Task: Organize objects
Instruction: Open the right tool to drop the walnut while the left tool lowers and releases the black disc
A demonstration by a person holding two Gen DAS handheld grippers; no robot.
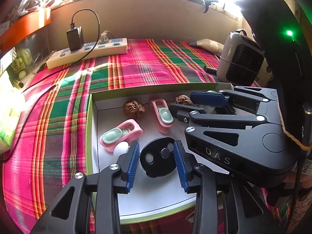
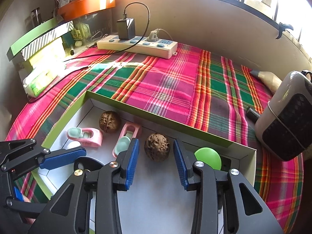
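Note:
A green-edged white box lies on the plaid cloth. In it lie two walnuts, two pink clips with mint pads, a white ball, a black disc and a green disc. My left gripper is open with its pads on either side of the black disc. My right gripper is open around the near walnut, pads apart from it. The right gripper also shows in the left wrist view.
A power strip with a black charger and cable sits at the back. A beige and black heater stands right of the box. A tissue pack and stacked boxes are at the left.

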